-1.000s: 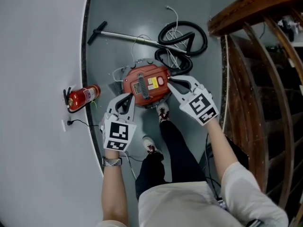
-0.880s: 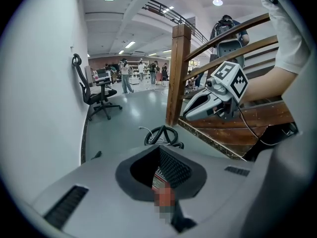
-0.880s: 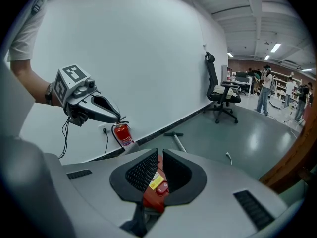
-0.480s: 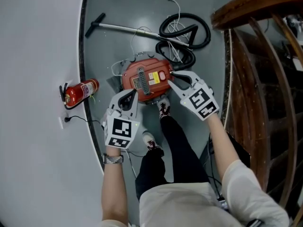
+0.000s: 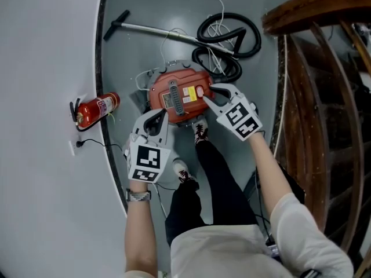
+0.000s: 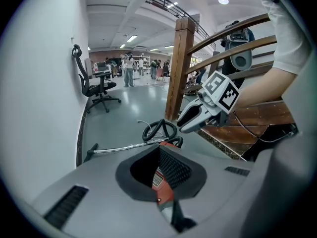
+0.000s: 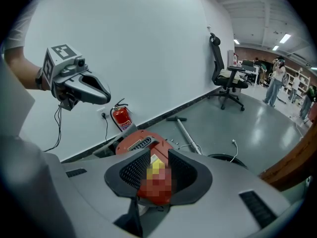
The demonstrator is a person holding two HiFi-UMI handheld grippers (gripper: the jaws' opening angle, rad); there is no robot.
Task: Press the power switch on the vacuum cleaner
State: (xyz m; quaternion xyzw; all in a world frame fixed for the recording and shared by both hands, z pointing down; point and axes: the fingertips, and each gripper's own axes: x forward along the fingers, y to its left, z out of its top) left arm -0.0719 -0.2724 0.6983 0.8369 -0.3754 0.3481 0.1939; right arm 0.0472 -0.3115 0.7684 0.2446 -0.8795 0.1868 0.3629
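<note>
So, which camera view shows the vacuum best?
The head view: it shows the whole red vacuum from above, lying on the floor. The left gripper view shows only a narrow red strip of it. The right gripper view shows more of its top, but a blurred patch covers part.

Vacuum (image 5: 165, 83) body reads to me as glossy red plastic; hose (image 5: 232, 71) matt black. Wand (image 5: 156, 31) bright bare metal. Floor (image 5: 151, 4) smooth grey w/ soft sheen, wall (image 5: 46, 51) matt white. Railing (image 5: 313, 7) dark varnished wood. Extinguisher (image 5: 99, 108) glossy red.
</note>
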